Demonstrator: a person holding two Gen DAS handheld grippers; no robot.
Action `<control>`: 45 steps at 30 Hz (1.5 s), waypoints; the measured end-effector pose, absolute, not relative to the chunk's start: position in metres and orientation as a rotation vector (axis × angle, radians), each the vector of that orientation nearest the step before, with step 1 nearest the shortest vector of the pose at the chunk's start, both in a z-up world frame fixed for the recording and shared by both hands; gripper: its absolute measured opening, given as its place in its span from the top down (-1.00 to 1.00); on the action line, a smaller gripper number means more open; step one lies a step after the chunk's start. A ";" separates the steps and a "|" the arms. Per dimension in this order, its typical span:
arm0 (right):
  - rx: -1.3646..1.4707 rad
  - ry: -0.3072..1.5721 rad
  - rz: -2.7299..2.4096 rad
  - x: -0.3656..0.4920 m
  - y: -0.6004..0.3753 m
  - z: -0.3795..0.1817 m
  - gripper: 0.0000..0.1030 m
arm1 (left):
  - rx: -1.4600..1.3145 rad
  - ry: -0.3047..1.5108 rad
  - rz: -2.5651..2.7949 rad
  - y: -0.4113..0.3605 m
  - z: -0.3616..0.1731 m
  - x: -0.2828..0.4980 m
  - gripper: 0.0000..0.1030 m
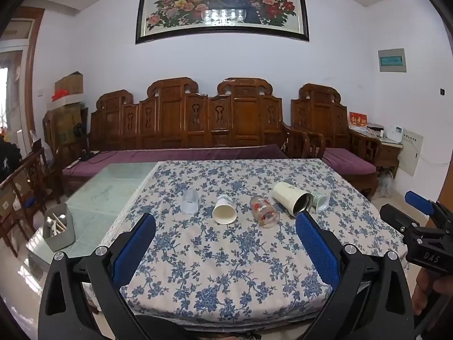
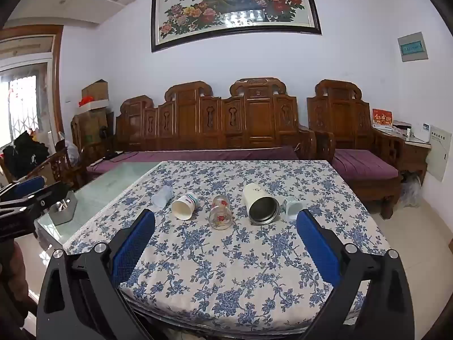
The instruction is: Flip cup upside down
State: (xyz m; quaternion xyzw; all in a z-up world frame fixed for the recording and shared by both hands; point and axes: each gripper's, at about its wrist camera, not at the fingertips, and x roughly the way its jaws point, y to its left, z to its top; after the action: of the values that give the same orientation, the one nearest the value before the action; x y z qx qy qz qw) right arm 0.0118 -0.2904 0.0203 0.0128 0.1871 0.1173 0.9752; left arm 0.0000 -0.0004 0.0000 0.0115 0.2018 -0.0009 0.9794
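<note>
Nearest the viewer, the left gripper [image 1: 225, 221] and the right gripper [image 2: 225, 218] hang above the near edge of the table, each with its blue-padded jaws spread wide and nothing between them. Beneath them lies the blue floral tablecloth [image 1: 226, 269], covering the right part of the glass tabletop [image 1: 113, 181]. At mid-table five cups lie on their sides in a row, left to right: a frosted plastic cup [image 1: 190, 200], a white paper cup [image 1: 224, 212] with its mouth toward the viewer, a clear glass with red print [image 1: 264, 212], a cream tumbler with a dark metal interior [image 1: 291, 201], and a small pale-green cup [image 1: 321, 200] just beside the tumbler. The cups lie apart from both grippers. On the bare glass to the left stands a grey holder with utensils [image 1: 58, 231]. Beyond the table stands a carved wooden bench [image 1: 198, 119] with purple cushions, and above it, on the far wall, hangs a framed peacock-and-peony painting [image 1: 222, 2].
</note>
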 end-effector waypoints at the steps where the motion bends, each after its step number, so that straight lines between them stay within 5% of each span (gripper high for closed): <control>1: 0.027 0.377 0.237 0.012 -0.290 0.020 -0.96 | 0.024 0.407 -0.003 -0.001 0.000 0.000 -0.85; 45: 0.056 0.379 0.235 0.010 -0.296 0.020 -0.96 | 0.014 0.378 -0.010 -0.008 0.012 -0.007 -0.85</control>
State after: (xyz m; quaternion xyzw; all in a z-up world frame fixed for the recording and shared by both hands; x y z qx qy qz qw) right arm 0.0102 -0.2962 0.0195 0.0278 0.1877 0.1163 0.9749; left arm -0.0070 -0.0077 0.0115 0.0069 0.1877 -0.0050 0.9822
